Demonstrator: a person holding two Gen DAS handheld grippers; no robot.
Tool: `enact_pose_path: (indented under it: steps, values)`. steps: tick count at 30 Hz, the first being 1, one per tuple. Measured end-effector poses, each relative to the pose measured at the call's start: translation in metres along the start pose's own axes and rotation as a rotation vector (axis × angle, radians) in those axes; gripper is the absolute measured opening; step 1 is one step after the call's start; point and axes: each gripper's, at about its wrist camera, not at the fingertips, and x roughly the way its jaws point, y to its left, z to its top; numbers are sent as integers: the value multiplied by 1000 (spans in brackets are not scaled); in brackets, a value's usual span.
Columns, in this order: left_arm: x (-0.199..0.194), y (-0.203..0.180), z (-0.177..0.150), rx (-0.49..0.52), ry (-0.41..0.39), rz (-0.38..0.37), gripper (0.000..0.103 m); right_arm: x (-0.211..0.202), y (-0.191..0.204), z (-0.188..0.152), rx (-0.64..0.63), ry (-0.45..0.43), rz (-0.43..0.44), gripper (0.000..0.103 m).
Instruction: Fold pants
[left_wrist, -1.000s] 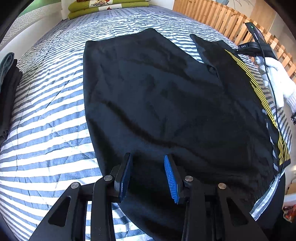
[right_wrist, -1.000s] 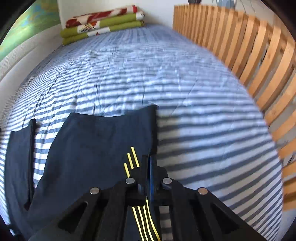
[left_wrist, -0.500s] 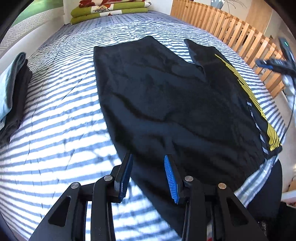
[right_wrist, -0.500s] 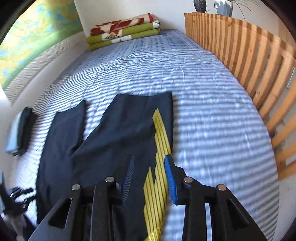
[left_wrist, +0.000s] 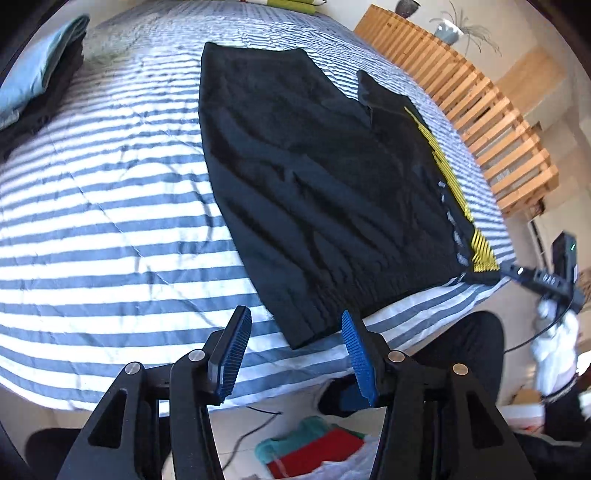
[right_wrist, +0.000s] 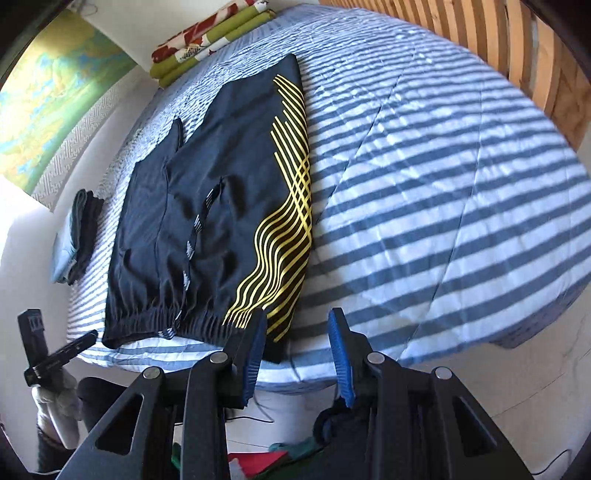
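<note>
Flat, black pants (left_wrist: 325, 192) with wavy yellow lines, striped quilt (left_wrist: 110, 229), both tools (left_wrist: 295, 347) (right_wrist: 297, 350) agape, empty.

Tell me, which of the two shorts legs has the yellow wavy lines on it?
The leg nearer the wooden slatted rail, on the shorts' outer edge. The other leg, towards the folded clothes pile, is plain dark.

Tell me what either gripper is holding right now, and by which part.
Nothing. The left gripper and right gripper both have open, empty jaws near the waistband end of the pants, which lie flat on the bed.
</note>
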Motion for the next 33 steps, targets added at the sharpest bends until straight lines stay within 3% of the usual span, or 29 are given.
enact_pose_path:
  steps: [4,6,8,14,16,18,23,27,31,33]
  values:
    - [16,1,4,-52,20,-30,55,5,-3,-4,41,16,55,37]
    - [27,-2,6,-55,42,-38,53,12,-2,-7,29,30,26,42]
    - [34,-5,6,-36,56,-6,28,19,1,-9,16,34,4,42]
    - [38,-1,7,-60,57,-14,10,35,1,-6,31,69,61,42]
    - [35,-2,7,-55,52,-14,9,37,3,-5,22,78,66,22]
    - [28,-5,8,-48,38,-17,9,32,6,-3,23,81,79,13]
    - [-10,-20,10,-4,-26,-22,9,-1,26,-3,-51,26,75,10]
    - [2,-22,2,51,18,44,9,17,29,-8,-82,70,-2,10]
    - [15,-29,-2,114,57,122,28,33,17,-11,-34,96,-10,10]
    - [8,-33,-7,140,26,163,28,30,16,-13,-39,90,6,13]
